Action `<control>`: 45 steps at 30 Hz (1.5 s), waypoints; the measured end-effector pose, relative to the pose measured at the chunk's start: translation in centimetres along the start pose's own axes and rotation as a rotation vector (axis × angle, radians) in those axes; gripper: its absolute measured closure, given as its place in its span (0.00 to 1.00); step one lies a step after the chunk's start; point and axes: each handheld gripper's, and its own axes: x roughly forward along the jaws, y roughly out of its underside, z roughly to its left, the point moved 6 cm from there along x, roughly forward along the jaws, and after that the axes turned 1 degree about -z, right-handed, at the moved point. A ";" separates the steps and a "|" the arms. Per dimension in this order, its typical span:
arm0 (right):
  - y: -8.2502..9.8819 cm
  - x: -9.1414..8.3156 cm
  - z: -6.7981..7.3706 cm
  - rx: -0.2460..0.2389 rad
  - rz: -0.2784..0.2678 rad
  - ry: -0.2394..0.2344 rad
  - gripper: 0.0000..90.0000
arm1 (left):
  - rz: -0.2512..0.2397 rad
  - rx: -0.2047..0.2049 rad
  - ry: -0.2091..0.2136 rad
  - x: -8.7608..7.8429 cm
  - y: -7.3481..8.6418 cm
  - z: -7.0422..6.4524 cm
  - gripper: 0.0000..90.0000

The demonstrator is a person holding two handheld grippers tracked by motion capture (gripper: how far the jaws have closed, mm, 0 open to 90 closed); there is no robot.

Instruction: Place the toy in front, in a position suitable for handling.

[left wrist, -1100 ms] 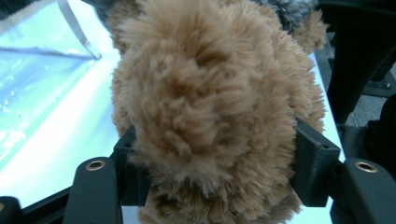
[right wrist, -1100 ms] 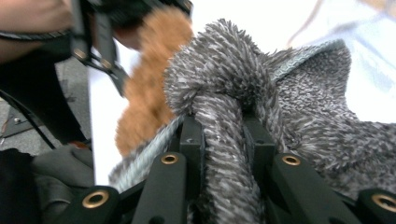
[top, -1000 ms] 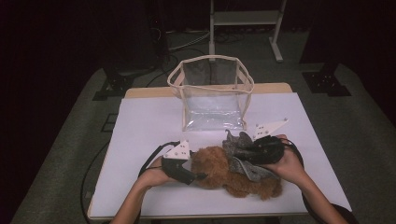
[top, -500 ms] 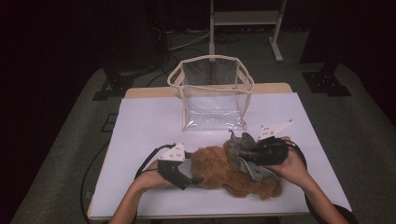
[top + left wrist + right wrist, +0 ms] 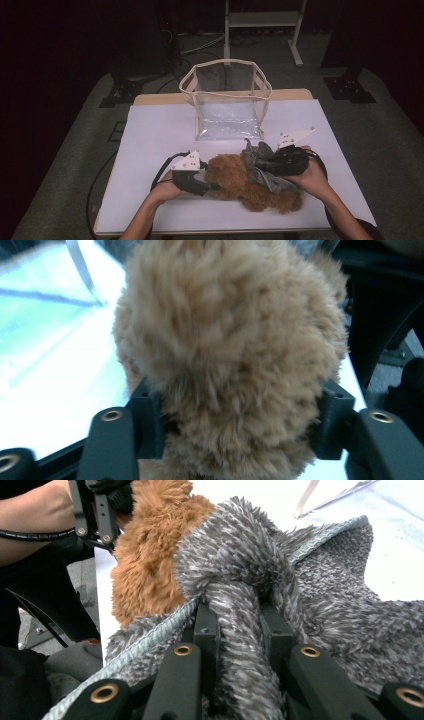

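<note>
A brown plush toy [image 5: 235,180] lies on its side near the table's front, with a grey fuzzy cloth [image 5: 260,160] draped over its right half. My left gripper [image 5: 212,186] is at the toy's left end. Its jaws have just been closing and now squeeze the brown plush [image 5: 230,340] between the pads [image 5: 150,415]. My right gripper [image 5: 270,162] comes in from the right and is shut on a fold of the grey cloth [image 5: 325,580], which bunches up between its fingers [image 5: 207,625]. The brown fur [image 5: 150,570] shows behind that fold.
A clear bag with cream trim [image 5: 227,100] stands open and upright at the back middle of the white-covered table [image 5: 160,130]. Dark floor, cables and a metal stand surround the table. Cables trail from both grippers toward the front edge.
The left gripper drew back slightly from the toy's left end, then came onto it again. The right hand and the grey cloth have stayed where they were.
</note>
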 end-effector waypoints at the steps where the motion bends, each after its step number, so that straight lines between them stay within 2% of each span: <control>1: -0.1 0.0 0.0 0.000 -0.005 -0.003 0.83 | -0.003 0.008 0.000 -0.1 -0.6 -0.1 0.46; 2: -0.3 -0.1 0.1 0.004 -0.025 -0.014 0.83 | -0.002 0.025 -0.005 -0.2 -1.2 -0.2 0.47; 4: -0.8 -0.1 0.4 -0.008 -0.029 -0.018 0.83 | 0.000 0.026 0.000 -0.3 -1.6 -0.3 0.49; 11: -2.6 -1.6 1.5 -0.062 -0.062 -0.004 0.83 | -0.010 0.016 0.001 -0.1 -2.2 -0.1 0.48; 14: -3.8 -2.4 2.8 -0.099 -0.094 -0.021 0.83 | -0.002 0.015 -0.001 0.0 -2.5 0.1 0.47; 17: -4.0 -2.3 3.3 -0.110 -0.094 -0.029 0.83 | 0.002 0.020 -0.005 0.1 -2.7 0.1 0.46; 18: -3.6 -1.8 3.1 -0.120 -0.060 -0.011 0.83 | -0.005 0.022 -0.001 0.1 -2.8 0.0 0.46; 19: -3.6 -1.8 3.1 -0.120 -0.060 -0.011 0.83 | -0.005 0.022 -0.001 0.1 -2.8 0.0 0.45; 20: -2.6 -1.3 2.3 -0.097 -0.026 0.008 0.83 | 0.008 0.021 -0.005 0.2 -2.7 0.0 0.44; 21: -2.0 -1.1 1.8 -0.083 -0.015 0.018 0.83 | 0.008 0.021 -0.005 0.2 -2.7 0.0 0.43; 22: -1.4 -0.9 1.2 -0.074 0.000 0.035 0.84 | 0.022 0.002 -0.008 0.4 -2.2 0.2 0.42; 23: -1.4 -0.9 1.2 -0.074 0.000 0.035 0.84 | 0.022 0.002 -0.008 0.4 -2.2 0.2 0.40; 25: -0.3 -0.6 0.0 -0.031 0.006 0.039 0.85 | 0.023 -0.018 -0.007 0.6 -1.7 0.5 0.39; 27: 0.2 -0.4 -0.5 -0.019 0.015 0.040 0.85 | 0.027 -0.030 -0.012 0.7 -1.2 0.7 0.36; 30: 0.3 0.1 -0.6 -0.028 0.040 0.044 0.85 | 0.039 -0.048 -0.014 0.6 -0.3 1.0 0.27; 31: 0.3 0.1 -0.6 -0.028 0.040 0.044 0.85 | 0.040 -0.051 -0.017 0.6 0.2 1.0 0.27; 33: 0.4 0.5 -0.7 -0.033 0.050 0.043 0.85 | 0.030 -0.077 -0.015 0.4 1.2 1.3 0.20; 35: 0.5 0.5 -0.7 -0.024 0.048 0.040 0.85 | 0.033 -0.079 -0.013 0.2 1.6 1.4 0.19; 38: 0.5 0.4 -0.8 -0.017 0.045 0.040 0.85 | 0.066 -0.093 -0.010 0.5 2.4 1.4 0.13; 42: 0.6 0.4 -0.8 -0.014 0.047 0.038 0.85 | 0.073 -0.111 0.016 1.6 2.7 1.3 0.09; 45: 0.5 0.4 -0.8 -0.014 0.044 0.035 0.85 | 0.074 -0.112 0.016 2.1 2.4 1.4 0.09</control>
